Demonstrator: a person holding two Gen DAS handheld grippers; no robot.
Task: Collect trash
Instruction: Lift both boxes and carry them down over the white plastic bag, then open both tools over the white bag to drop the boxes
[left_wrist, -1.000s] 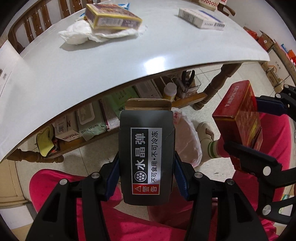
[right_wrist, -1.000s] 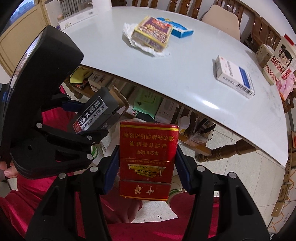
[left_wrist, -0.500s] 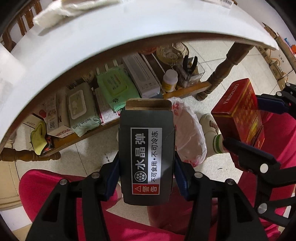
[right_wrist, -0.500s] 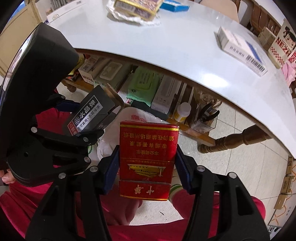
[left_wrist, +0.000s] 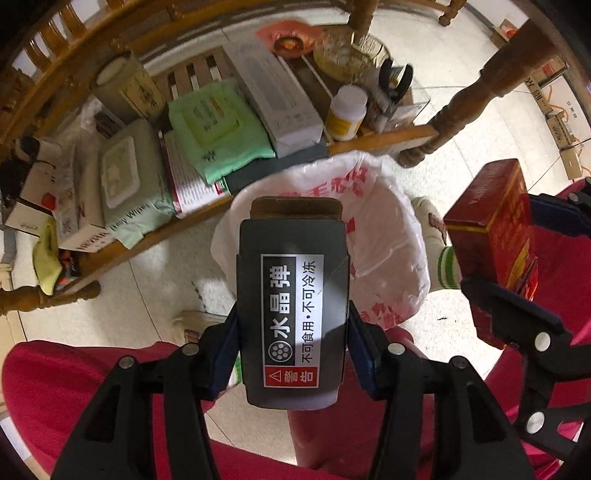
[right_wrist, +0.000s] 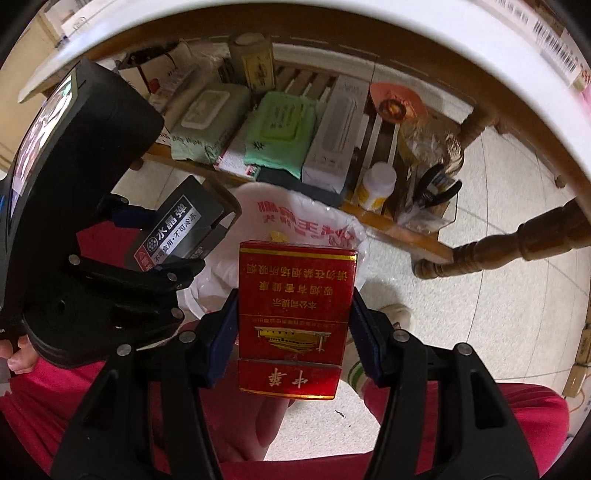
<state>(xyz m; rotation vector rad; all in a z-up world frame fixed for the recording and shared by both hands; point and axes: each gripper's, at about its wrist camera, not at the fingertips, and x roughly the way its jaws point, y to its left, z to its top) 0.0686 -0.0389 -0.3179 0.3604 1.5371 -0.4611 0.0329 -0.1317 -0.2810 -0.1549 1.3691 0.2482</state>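
Observation:
My left gripper (left_wrist: 293, 325) is shut on a dark grey box (left_wrist: 291, 306) with a black, white and red label. It hangs over the open white plastic bag (left_wrist: 388, 236) with red print that stands on the floor. My right gripper (right_wrist: 293, 314) is shut on a red cigarette pack (right_wrist: 295, 310) with gold print, above the same bag (right_wrist: 306, 221). In the left wrist view the red pack (left_wrist: 495, 243) is at the right of the bag. In the right wrist view the grey box (right_wrist: 177, 229) is at the left of the bag.
A low wooden shelf (left_wrist: 369, 142) under the table holds wipes packs (left_wrist: 218, 129), a white box (left_wrist: 280, 99), a white bottle (left_wrist: 347, 112) and pliers. A turned table leg (right_wrist: 517, 243) stands right of the bag. My red-clad legs (left_wrist: 74, 387) and a socked foot (left_wrist: 443, 251) flank it.
Both grippers have tilted down from the tabletop toward the floor, each still holding its box. The tabletop has left the left view, and the bag is now beneath both boxes.

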